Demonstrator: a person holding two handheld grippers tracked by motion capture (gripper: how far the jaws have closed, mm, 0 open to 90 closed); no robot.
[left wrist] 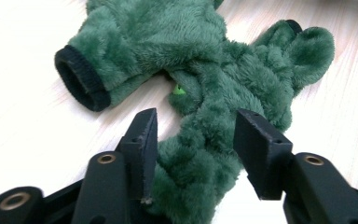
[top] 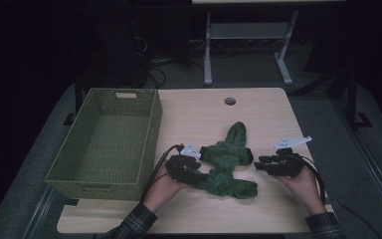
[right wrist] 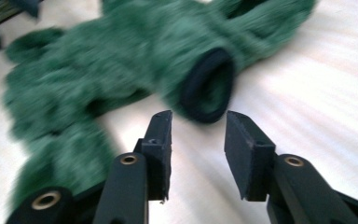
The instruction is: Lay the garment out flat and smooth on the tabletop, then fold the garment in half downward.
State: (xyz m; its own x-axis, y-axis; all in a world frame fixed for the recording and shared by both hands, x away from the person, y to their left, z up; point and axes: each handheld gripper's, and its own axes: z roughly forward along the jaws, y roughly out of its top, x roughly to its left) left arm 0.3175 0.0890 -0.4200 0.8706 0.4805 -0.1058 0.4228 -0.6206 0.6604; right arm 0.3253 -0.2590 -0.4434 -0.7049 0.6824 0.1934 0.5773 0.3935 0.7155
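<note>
Fleece garment (top: 226,162), dark green and plush, lying crumpled on the worktop (top: 258,112) between the two hand-held grippers.
It looks soft, light and limp, so it will likely sag and trail when lifted; the ribbed black cuff (right wrist: 208,85) or a thick fold seems the firmest hold. The left hand-held gripper (left wrist: 193,140) has its jaws apart astride a bunched fold; the right hand-held gripper (right wrist: 198,140) stands open just short of the cuff. The woven basket (top: 151,130) sits close on the left; bare worktop lies beyond.

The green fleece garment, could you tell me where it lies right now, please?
In the high view, the green fleece garment lies on the table between the left gripper and right gripper, right of the woven basket.
</note>
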